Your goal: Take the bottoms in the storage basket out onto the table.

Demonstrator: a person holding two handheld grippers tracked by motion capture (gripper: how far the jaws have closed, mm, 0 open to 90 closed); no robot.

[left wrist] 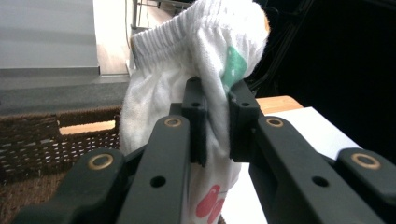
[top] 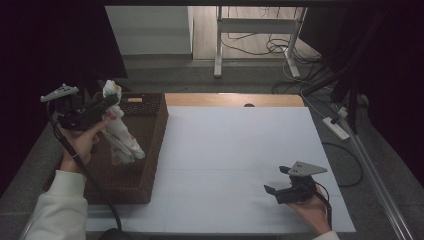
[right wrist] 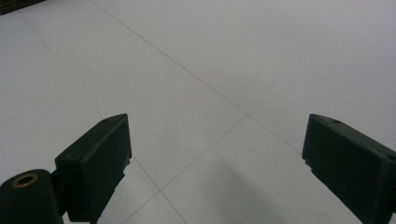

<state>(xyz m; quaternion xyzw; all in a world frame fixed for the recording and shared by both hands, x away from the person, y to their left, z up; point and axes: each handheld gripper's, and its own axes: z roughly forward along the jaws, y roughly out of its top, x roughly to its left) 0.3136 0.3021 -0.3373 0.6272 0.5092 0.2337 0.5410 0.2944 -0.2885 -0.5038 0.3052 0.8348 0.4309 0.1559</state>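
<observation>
A white sock [top: 119, 131] with red and green prints hangs over a brown woven basket [top: 150, 145] at the table's left. My left gripper [top: 107, 102] is shut on it near the ribbed cuff, and the toe dangles down into the basket. Up close in the left gripper view, the sock [left wrist: 163, 88] is pinched between the two jaws of the left gripper [left wrist: 216, 123], with red cherries printed lower down. My right gripper [top: 278, 181] rests low at the table's front right, open, with nothing between its jaws. In the right gripper view, the right gripper [right wrist: 215, 158] has bare white tabletop ahead.
The white table top [top: 235, 150] stretches from the basket to the right edge. A wooden strip [top: 235, 99] runs along its far edge. Beyond it stand a desk frame [top: 257, 40] and cables on the floor. A power strip [top: 336, 127] lies off the right side.
</observation>
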